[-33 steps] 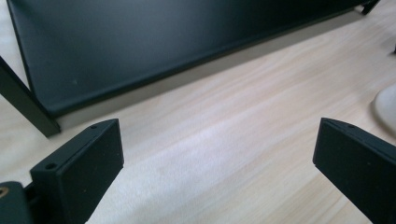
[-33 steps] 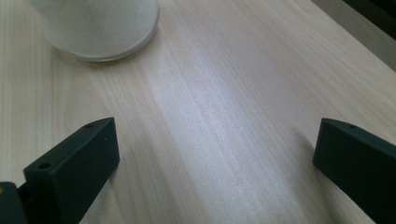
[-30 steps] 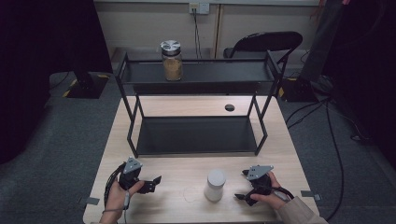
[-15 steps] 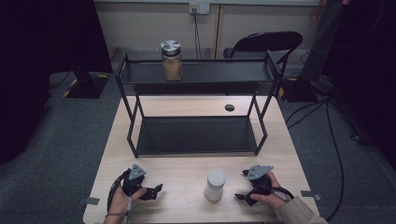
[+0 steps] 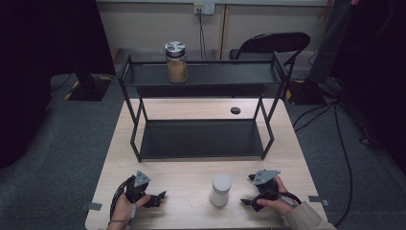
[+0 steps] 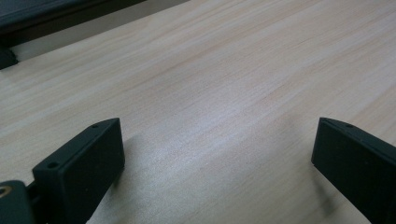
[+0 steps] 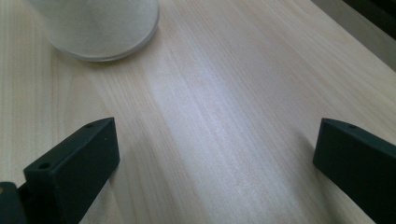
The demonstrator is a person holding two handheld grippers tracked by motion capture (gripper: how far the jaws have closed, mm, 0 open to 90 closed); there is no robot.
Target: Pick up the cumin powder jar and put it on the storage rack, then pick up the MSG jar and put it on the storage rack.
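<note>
both grippers wide open, nothing held

meanwhile the left gripper (image 5: 154,200) rests low over the near left part of the wooden table (image 5: 201,108), jaws spread wide with bare wood between them in its own view (image 6: 217,154). the right gripper (image 5: 247,191) sits near the front right edge, jaws equally far apart and empty (image 7: 215,154). a white frosted container (image 5: 220,189) stands upright on the table between the two grippers, just beside the right one and touched by neither; its base shows at the top left of the right gripper view (image 7: 100,28). its contents cannot be seen. a glass jar (image 5: 176,62) with a metal lid, holding tan material, stands on the top shelf of the black rack (image 5: 201,139).
</note>
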